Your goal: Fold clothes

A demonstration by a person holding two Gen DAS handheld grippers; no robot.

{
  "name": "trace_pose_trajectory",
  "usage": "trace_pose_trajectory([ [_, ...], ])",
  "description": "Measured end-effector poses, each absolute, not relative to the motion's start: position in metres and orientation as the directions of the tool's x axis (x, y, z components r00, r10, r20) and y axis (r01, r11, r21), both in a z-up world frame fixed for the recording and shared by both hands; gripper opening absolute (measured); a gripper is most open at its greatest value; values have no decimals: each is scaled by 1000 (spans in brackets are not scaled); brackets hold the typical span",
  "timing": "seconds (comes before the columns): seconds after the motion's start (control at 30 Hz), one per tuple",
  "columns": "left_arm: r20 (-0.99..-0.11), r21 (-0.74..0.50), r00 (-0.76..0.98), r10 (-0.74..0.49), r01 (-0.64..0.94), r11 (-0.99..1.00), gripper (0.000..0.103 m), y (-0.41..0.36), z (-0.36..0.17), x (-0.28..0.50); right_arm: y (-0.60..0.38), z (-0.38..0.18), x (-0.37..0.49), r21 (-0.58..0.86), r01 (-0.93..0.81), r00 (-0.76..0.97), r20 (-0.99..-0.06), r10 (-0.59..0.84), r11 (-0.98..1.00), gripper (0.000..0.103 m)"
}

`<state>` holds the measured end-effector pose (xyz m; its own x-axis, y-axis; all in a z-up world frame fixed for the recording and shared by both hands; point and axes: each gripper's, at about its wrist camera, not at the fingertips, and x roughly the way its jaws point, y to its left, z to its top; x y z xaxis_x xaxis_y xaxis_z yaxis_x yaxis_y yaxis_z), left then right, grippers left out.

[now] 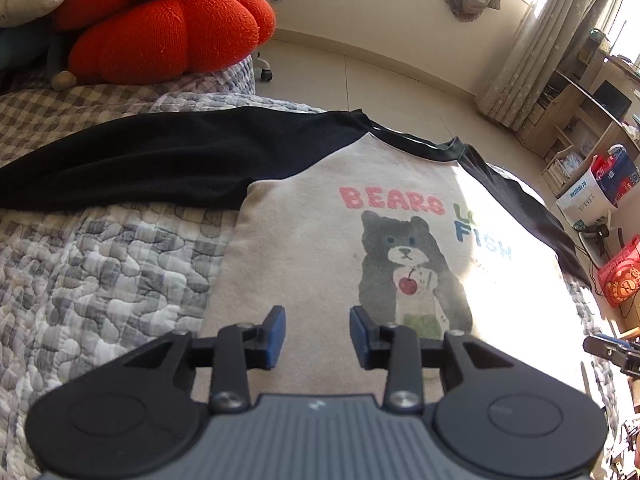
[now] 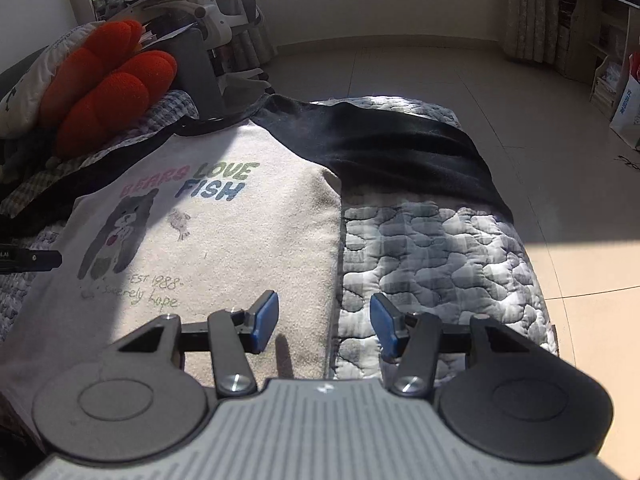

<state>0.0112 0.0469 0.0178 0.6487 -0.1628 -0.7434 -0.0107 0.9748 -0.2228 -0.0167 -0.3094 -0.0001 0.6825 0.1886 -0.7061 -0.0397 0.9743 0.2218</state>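
Grey-and-white checked quilted bedspread runs under & ahead of both grippers, w/ the floor beyond its far edge. On it, spread flat & print-side up: cream long-sleeve raglan shirt w/ black sleeves and a bear print. Its long axis runs straight away from the grippers, hem nearest them, black neckline farthest. Black left-side sleeve stretches out sideways, ahead & left of the left gripper; black right-side sleeve stretches ahead & right of the right gripper. No fold shows in either view, so the shirt lies laid out flat rather than folded.

Red knitted pumpkin-shaped cushion sits far ahead-left, off the shirt.

Left gripper: fingers apart, nothing between them, over the lower body of the shirt, side seam off to its left. Right gripper: fingers apart too, empty, straddling the shirt's right side edge, left pad over cloth, right pad over quilt.

Key relation, as I judge it: that right edge runs lengthwise between the right gripper's fingers, so the right hand is nearer an edge; whether either gripper touches cloth, can't tell
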Motion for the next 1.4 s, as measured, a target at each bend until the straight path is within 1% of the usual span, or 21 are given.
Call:
trace_pose_trajectory([
  [0.1, -721, -193, 681, -130, -18, 981, 46, 50, 3, 24, -331, 3, 14, 379, 47, 707, -666, 237, 924, 55],
  [0.17, -694, -155, 711, -112, 4, 988, 46, 50, 3, 29, -339, -4, 33, 435, 97, 718, -653, 239, 895, 55],
  [0.27, -681, -132, 726, -96, 8, 991, 46, 54, 3, 35, -346, -22, 57, 442, 201, 710, -681, 181, 874, 55],
  [0.4, -674, -143, 733, -97, -1, 990, 46, 60, -1, 45, -357, -27, 67, 501, 230, 776, -612, 154, 834, 55],
  [0.43, -671, -150, 734, -100, -2, 989, 46, 61, -1, 48, -358, -28, 69, 497, 238, 779, -611, 142, 834, 52],
  [0.47, -669, -157, 736, -103, -4, 988, 46, 62, -1, 51, -360, -28, 71, 493, 246, 782, -609, 129, 834, 41],
  [0.5, -667, -163, 738, -106, -6, 987, 46, 63, 0, 54, -362, -29, 73, 488, 255, 785, -609, 116, 835, 35],
  [0.57, -662, -171, 742, -110, -7, 985, 46, 65, 0, 56, -370, -29, 77, 477, 289, 785, -614, 79, 830, 10],
  [0.63, -654, -172, 749, -107, -9, 985, 46, 67, 0, 58, -379, -30, 77, 491, 317, 796, -603, 54, 811, 5],
  [0.67, -649, -170, 754, -99, -16, 985, 46, 68, 0, 58, -383, -30, 76, 495, 328, 801, -598, 41, 805, 4],
  [0.77, -636, -167, 769, -74, -43, 985, 46, 74, 3, 59, -380, -19, 74, 449, 322, 828, -561, -18, 834, 2],
  [0.87, -623, -189, 777, -88, -41, 981, 46, 77, 4, 61, -373, -4, 72, 407, 292, 860, -507, -51, 865, 2],
  [0.9, -619, -197, 780, -92, -40, 980, 46, 78, 4, 61, -372, -4, 73, 405, 291, 856, -515, -47, 867, 2],
  [1.03, -648, -152, 757, -83, -22, 988, 46, 71, -3, 63, -389, -17, 71, 470, 311, 835, -550, -1, 826, 3],
  [1.13, -654, -154, 752, -82, -26, 988, 47, 73, -5, 63, -402, -27, 69, 516, 327, 819, -573, 35, 791, 3],
  [1.2, -658, -163, 749, -80, -38, 986, 47, 76, -5, 64, -409, -27, 64, 517, 349, 813, -582, 22, 781, 6],
  [1.23, -659, -168, 748, -79, -43, 985, 48, 77, -6, 64, -413, -27, 60, 515, 364, 810, -586, 8, 776, 17],
  [1.4, -666, -175, 742, -78, -54, 983, 50, 79, -4, 64, -444, -44, 43, 678, 401, 822, -564, 85, 616, 17],
])
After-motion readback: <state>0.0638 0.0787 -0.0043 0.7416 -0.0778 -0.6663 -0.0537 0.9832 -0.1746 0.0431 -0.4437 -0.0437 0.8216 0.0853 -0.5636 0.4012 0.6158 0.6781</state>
